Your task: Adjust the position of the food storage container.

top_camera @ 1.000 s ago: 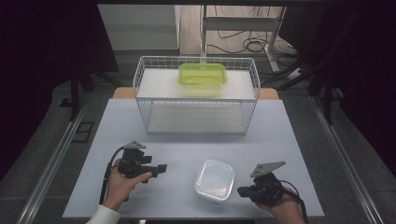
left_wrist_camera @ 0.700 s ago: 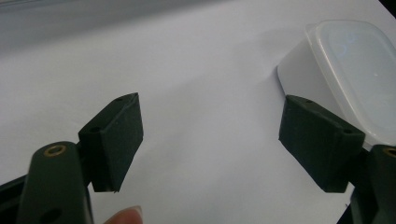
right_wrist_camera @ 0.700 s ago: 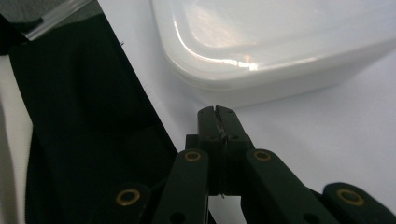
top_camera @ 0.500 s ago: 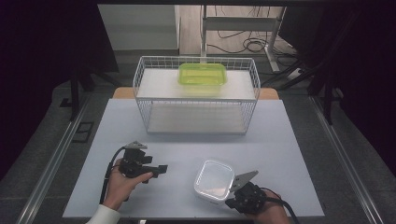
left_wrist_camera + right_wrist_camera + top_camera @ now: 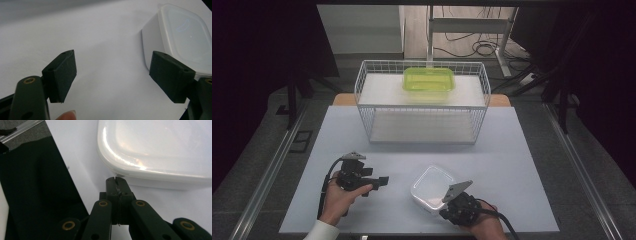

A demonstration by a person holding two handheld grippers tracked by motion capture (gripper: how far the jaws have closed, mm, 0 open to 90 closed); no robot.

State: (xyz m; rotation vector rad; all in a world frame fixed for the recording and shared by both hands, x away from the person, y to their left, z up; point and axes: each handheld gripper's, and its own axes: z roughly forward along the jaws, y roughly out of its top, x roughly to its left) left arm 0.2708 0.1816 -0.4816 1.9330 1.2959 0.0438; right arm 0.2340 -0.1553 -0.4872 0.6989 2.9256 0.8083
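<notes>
A white translucent lidded container (image 5: 431, 186) lies on the pale table (image 5: 512, 165) near its front edge. My right gripper (image 5: 443, 204) sits at the container's near right corner, and its grey plate overlaps the lid. In the right gripper view the container (image 5: 160, 147) lies just ahead of my right gripper (image 5: 116, 180), whose jaws are shut with nothing between them, their tips right at its lower rim. My left gripper (image 5: 383, 181) rests to the container's left, pointing toward it. In the left gripper view my left gripper (image 5: 113, 65) stands open over bare table, with the container (image 5: 182, 37) beyond the right pad.
A white wire basket (image 5: 422, 107) stands at the back middle of the table, with a green lidded container (image 5: 428, 80) in its upper part. The table's front edge runs just below both hands. Dark floor and metal rails flank the table.
My right gripper has moved left along the front edge, from right of the white container to its near corner. The left gripper has kept still.
</notes>
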